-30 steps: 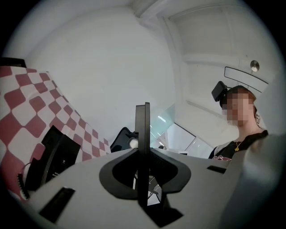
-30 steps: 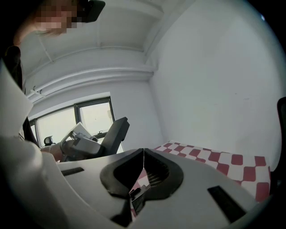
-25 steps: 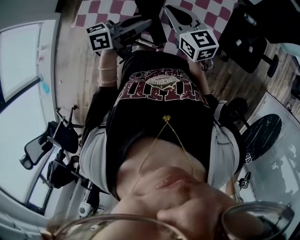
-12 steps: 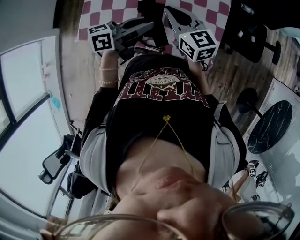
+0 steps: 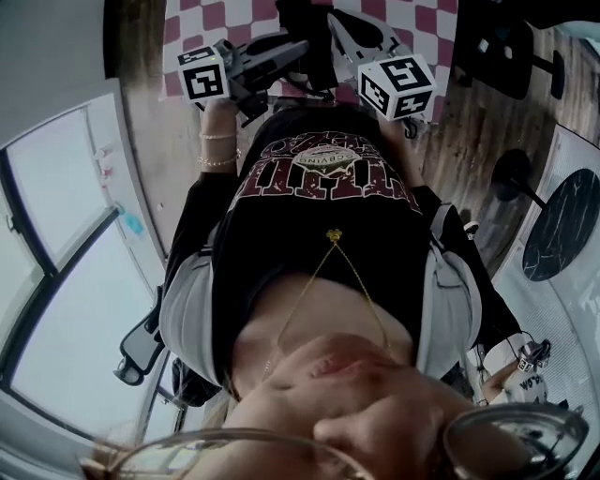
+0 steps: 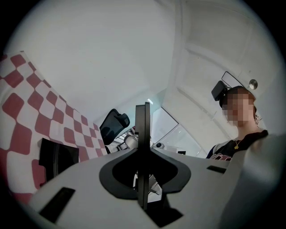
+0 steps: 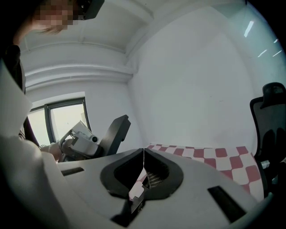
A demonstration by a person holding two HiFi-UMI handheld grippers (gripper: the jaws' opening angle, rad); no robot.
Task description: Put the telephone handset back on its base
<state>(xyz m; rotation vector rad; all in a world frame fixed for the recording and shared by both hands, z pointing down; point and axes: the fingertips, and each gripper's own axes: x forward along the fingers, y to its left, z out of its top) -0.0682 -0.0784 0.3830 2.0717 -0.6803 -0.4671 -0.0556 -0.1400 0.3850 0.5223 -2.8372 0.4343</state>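
Observation:
No telephone handset or base can be told apart in any view. In the head view both grippers are held up close in front of the person's black printed shirt (image 5: 323, 178), over a red-and-white checkered cloth (image 5: 412, 23). My left gripper (image 5: 292, 49) points right, its marker cube (image 5: 203, 75) beside it. The right gripper (image 5: 339, 22) points up-left from its cube (image 5: 398, 86). In the left gripper view the left gripper (image 6: 143, 108) has its jaws pressed together, nothing between. The right gripper (image 7: 143, 151) also has its jaws closed to a thin line, empty.
A dark box-like thing (image 6: 56, 157) lies on the checkered cloth (image 6: 27, 112); what it is I cannot tell. Black office chairs (image 5: 502, 52) stand on the wooden floor (image 5: 469, 141). Windows (image 5: 66, 272) fill the left. A round dark table (image 5: 562, 225) is at the right.
The head camera has swung, so the room behind slides: the chairs at the left moved down, the window grew. Both grippers stay at the chest, jaws unchanged.

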